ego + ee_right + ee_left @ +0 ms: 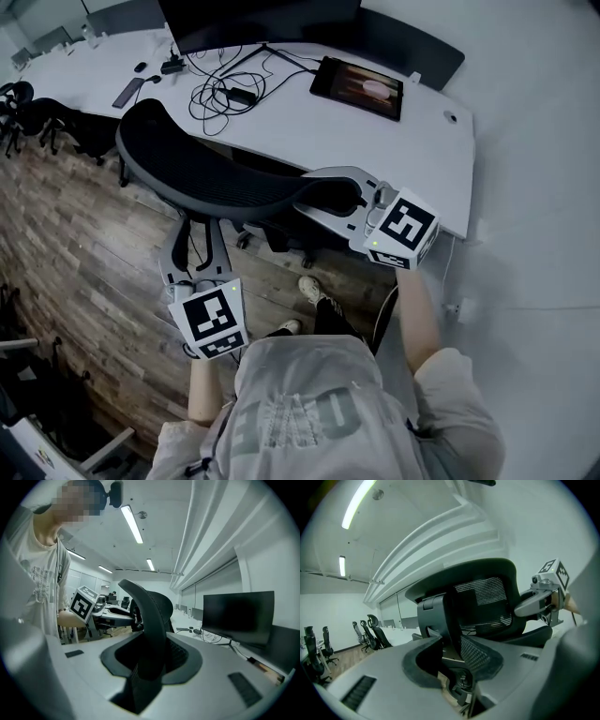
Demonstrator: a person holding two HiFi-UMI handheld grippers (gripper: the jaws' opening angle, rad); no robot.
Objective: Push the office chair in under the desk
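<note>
The room is an office with a brown wood floor on the left and a plain grey floor on the right. A long white desk runs across the far side. On it stand a big dark monitor, a tangle of black cables, a flat tablet to the right of the cables and a thin remote on the left. More black chairs stand far off on the left. The office chair is on the near side of the desk, close up to its near edge, with its curved black mesh back turned to the person. The seat cannot be seen from above. The person stands just behind the chair, and two shoes show on the floor below. The left gripper is at the left end of the chair back. In its own view the jaws are clenched on a black part of the chair's back. The right gripper is at the right end of the chair back. In its own view the jaws are clenched on the thin edge of the back. Each gripper has a cube with black and white squares near the hand.
</note>
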